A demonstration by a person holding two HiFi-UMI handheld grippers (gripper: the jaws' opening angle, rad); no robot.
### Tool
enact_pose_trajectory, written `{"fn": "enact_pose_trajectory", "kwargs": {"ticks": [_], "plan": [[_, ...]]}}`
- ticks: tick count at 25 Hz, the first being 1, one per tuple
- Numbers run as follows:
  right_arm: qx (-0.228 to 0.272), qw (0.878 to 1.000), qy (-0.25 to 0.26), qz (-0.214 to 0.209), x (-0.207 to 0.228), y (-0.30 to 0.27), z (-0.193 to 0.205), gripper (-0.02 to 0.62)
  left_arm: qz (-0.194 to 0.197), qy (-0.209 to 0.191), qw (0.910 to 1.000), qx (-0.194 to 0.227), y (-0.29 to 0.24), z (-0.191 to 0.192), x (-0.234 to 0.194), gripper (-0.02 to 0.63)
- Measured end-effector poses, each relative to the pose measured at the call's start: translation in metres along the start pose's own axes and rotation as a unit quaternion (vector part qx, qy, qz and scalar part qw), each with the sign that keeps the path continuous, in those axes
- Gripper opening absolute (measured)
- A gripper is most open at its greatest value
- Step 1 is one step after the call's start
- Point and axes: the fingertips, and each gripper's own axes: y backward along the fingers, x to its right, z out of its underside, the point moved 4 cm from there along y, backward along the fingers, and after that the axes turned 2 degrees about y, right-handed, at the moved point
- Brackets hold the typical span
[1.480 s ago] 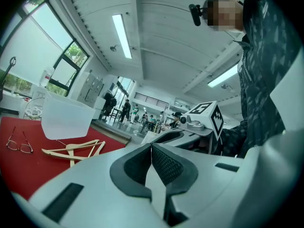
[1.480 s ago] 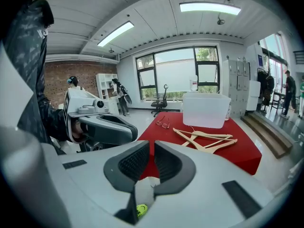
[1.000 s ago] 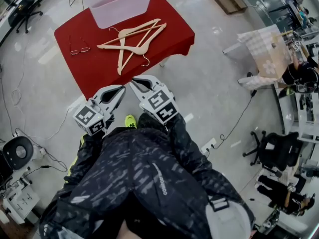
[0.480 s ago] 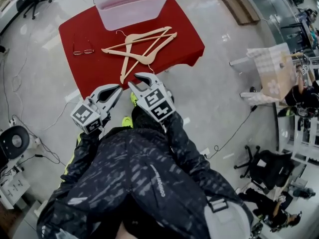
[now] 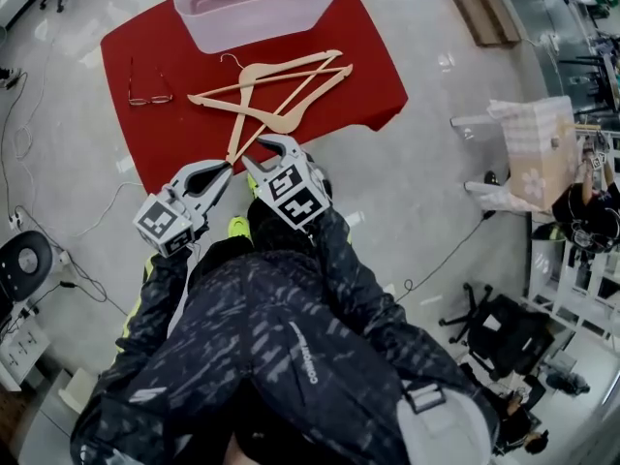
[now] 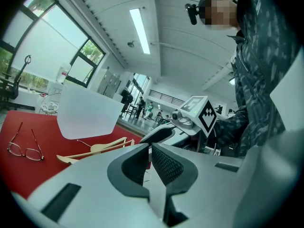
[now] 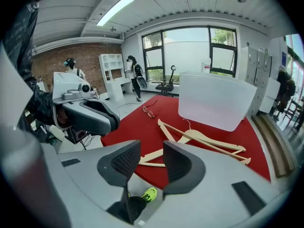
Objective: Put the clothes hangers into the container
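I see the red surface (image 5: 174,139) in the upper left of the head view, the container (image 5: 257,8) at its top edge. The hangers (image 5: 276,90) lie crossed just below the container. The right gripper (image 5: 266,150) has its fingers apart, just opened, and empty. The left gripper (image 5: 223,170) has its fingers together. Glasses (image 5: 147,85) lie left of the hangers.

Bright, even daylight indoors. Head view: fisheye, floor (image 5: 436,163) bows toward rim, pale glare patches at 1 o'clock. Hangers (image 5: 271,90) throw faint soft shadows on red cloth (image 5: 184,134). Left gripper view: windows (image 6: 42,46) at 10 o'clock washed out, ceiling strip light (image 6: 140,30) glows at 12. Right gripper view: big window (image 7: 190,49) at 1 o'clock bright. Both gripper views: black corners, lines curve at edges, detail sharp.
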Motion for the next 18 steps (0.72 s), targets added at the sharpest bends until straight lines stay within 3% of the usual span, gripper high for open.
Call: {"fn": "enact_pose_trajectory", "kwargs": {"ticks": [3,7,18], "plan": [[-0.018,1.000,-0.002,-0.010,0.013,-0.021,0.009,0.143,-0.008,0.019,0.9998,-0.002,-0.012,0.007,-0.017,0.012],[-0.038,0.999,-0.002,-0.021,0.030,-0.046,0.018,0.164,-0.010,0.015,0.9996,-0.022,-0.024,0.024,-0.040,0.012],[-0.096,0.994,0.021,-0.037,0.088,-0.110,0.047,0.206,-0.042,0.041,0.9982,-0.015,-0.057,0.053,-0.097,0.012]]}}
